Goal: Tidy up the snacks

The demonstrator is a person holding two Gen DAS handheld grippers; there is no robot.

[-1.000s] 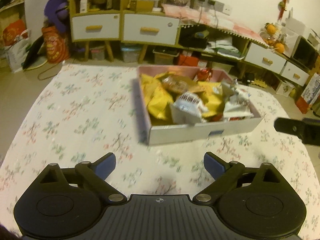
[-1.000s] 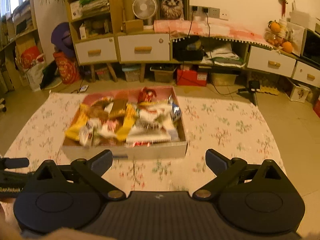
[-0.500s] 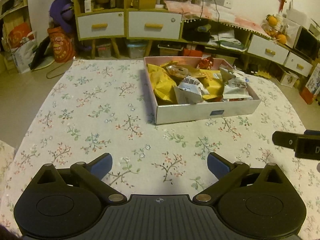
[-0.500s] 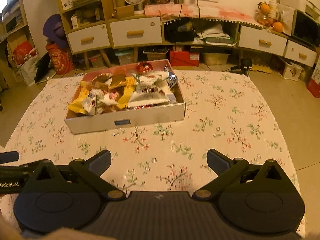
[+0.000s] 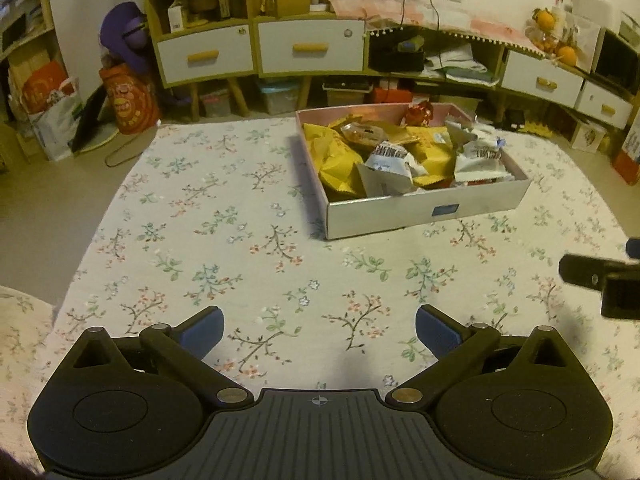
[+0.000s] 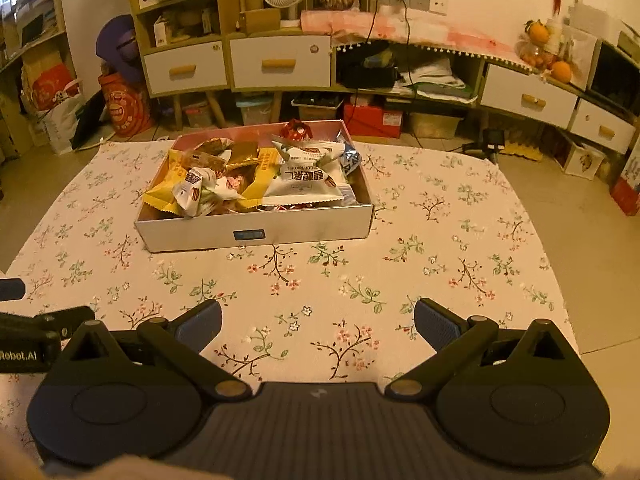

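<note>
Both grippers have drawn back from the snack box (image 6: 256, 234), which now sits farther off on the floral tablecloth (image 5: 224, 248) than a second ago. Left gripper (image 5: 319, 326) and right gripper (image 6: 318, 322) — each with blue-padded fingers spread wide and holding nothing — hover above bare cloth, well apart from the box. Yellow packets (image 5: 338, 162) and white packets (image 6: 306, 184) are heaped inside the box; a red wrapped sweet (image 6: 295, 130) lies near its far wall. White-drawered cabinets (image 6: 280, 65) line the background.
</note>
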